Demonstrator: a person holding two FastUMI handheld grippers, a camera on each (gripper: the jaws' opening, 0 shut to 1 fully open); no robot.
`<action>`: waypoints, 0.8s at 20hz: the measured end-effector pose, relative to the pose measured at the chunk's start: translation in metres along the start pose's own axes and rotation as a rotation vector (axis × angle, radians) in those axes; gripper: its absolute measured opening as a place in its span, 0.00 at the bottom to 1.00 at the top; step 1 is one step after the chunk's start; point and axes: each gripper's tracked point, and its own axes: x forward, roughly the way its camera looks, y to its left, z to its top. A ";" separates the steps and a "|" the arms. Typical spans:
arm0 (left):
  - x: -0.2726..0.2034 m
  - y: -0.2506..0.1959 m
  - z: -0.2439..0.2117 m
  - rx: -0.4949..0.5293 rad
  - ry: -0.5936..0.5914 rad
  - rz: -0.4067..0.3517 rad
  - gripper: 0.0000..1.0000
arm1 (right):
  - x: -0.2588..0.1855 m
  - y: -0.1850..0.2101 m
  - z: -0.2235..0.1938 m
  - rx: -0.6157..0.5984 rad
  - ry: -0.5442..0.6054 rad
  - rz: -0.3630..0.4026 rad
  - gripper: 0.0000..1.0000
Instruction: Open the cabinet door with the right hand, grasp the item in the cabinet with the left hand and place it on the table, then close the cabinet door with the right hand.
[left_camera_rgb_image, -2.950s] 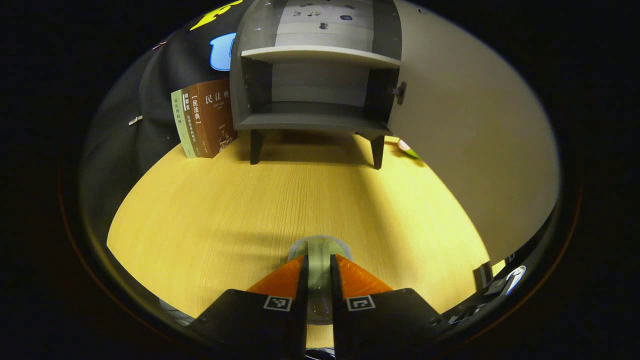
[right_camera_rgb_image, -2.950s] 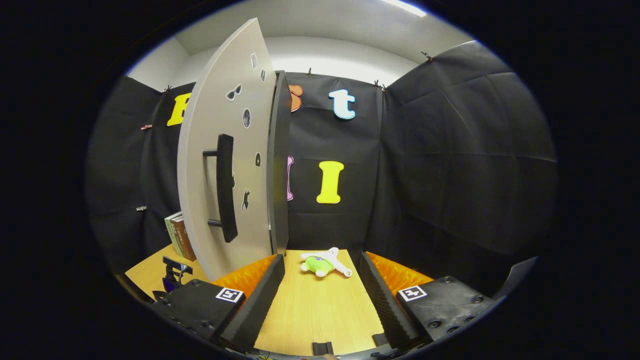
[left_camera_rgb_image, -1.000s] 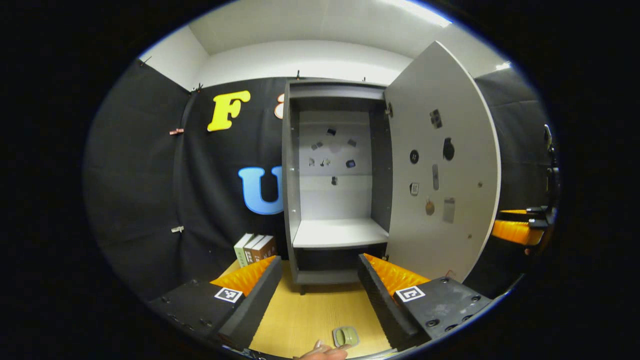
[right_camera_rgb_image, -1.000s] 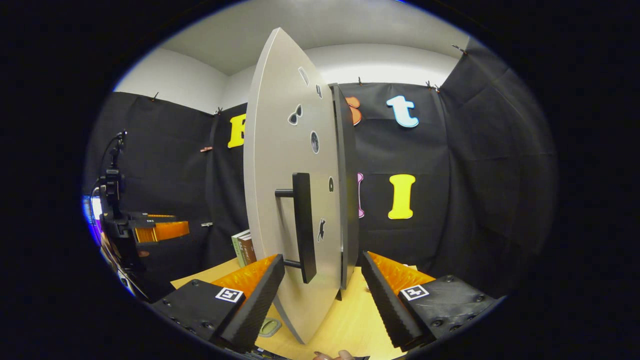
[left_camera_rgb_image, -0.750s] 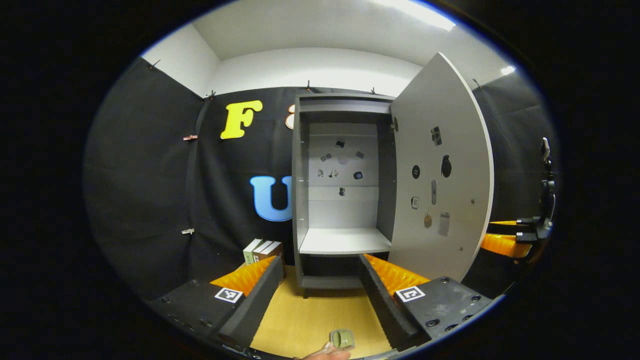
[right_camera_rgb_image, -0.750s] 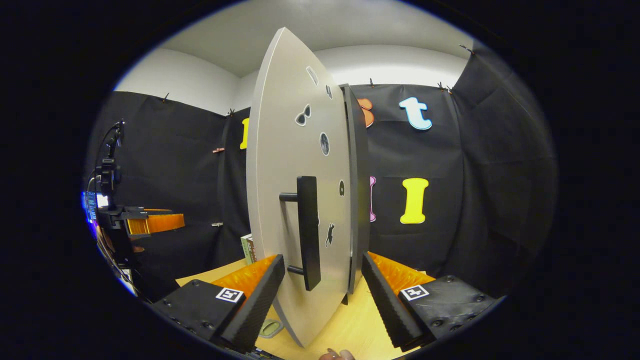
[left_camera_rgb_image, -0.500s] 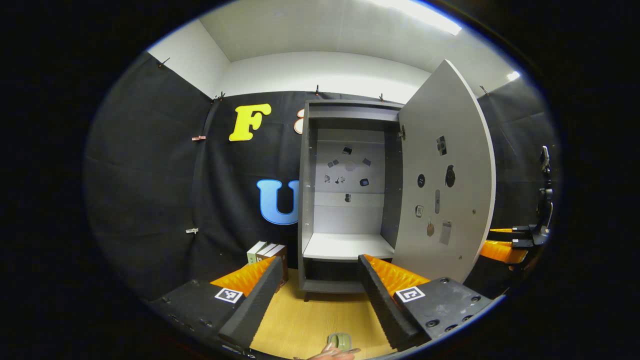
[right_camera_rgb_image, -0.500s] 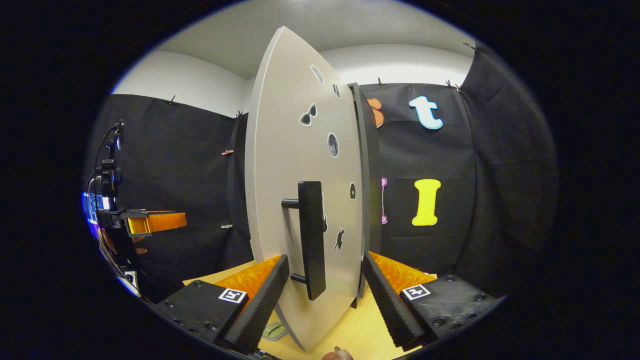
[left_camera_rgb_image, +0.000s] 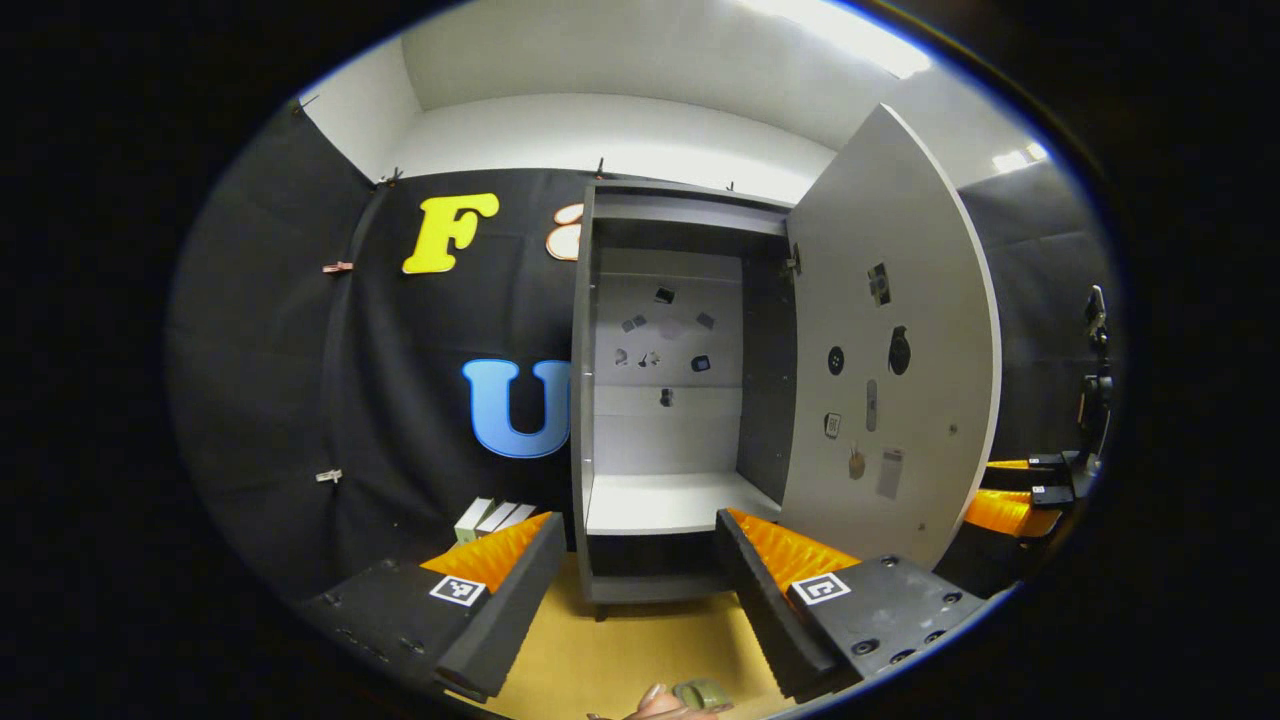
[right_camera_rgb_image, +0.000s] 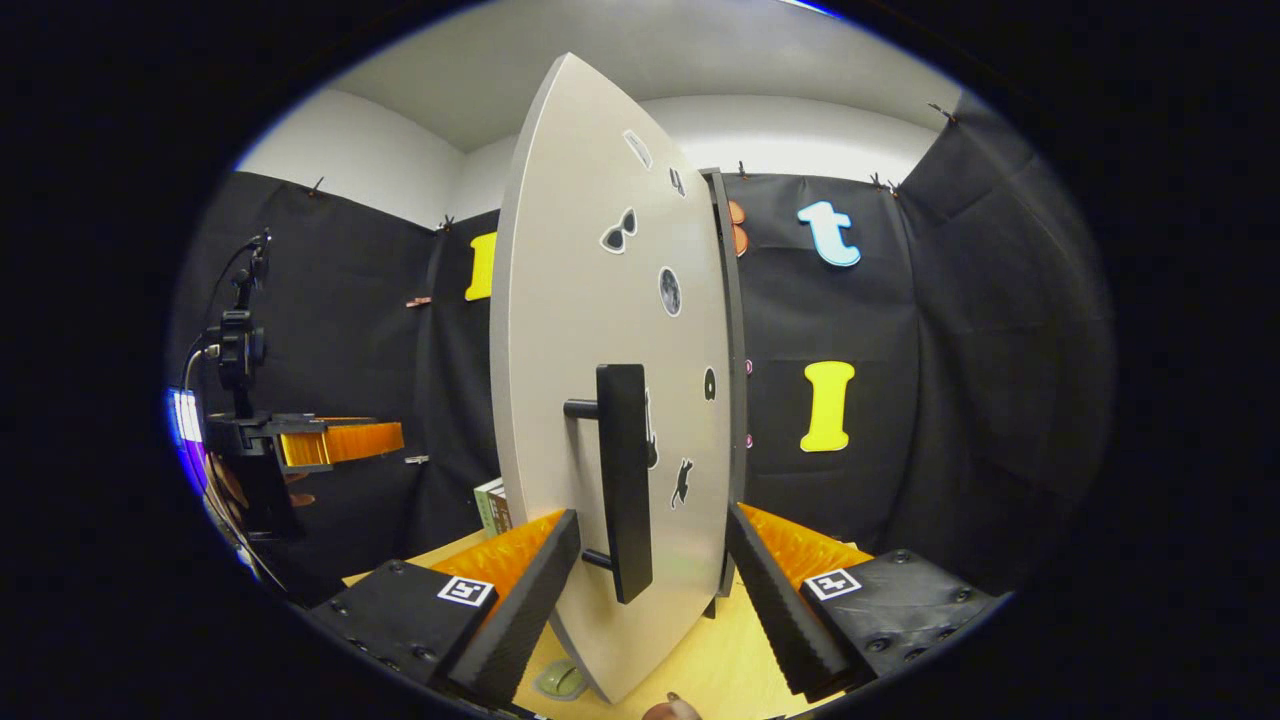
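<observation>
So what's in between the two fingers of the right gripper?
In the right gripper view, the open cabinet door stands between the right gripper's spread fingers, with its dark handle facing the camera. Neither finger visibly presses on it.

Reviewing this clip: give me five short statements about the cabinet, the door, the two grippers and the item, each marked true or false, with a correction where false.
1. The cabinet door stands open. True.
2. The left gripper is shut on the small green item. False: its fingers are apart and empty; the item lies on the table.
3. The right gripper has its fingers open on either side of the door handle. True.
4. An item sits on the cabinet shelf. False: the shelf is bare.
5. Books stand to the cabinet's left in the left gripper view. True.
</observation>
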 end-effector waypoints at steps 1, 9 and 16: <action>0.006 0.008 0.001 0.001 0.000 -0.026 0.94 | 0.004 0.010 -0.001 -0.003 -0.007 -0.024 0.97; 0.012 0.085 0.002 0.091 -0.008 -0.117 0.94 | 0.064 0.108 -0.006 0.002 -0.036 -0.061 0.96; 0.025 0.094 0.005 0.031 -0.032 -0.156 0.95 | 0.089 0.138 0.010 0.031 -0.045 -0.020 0.97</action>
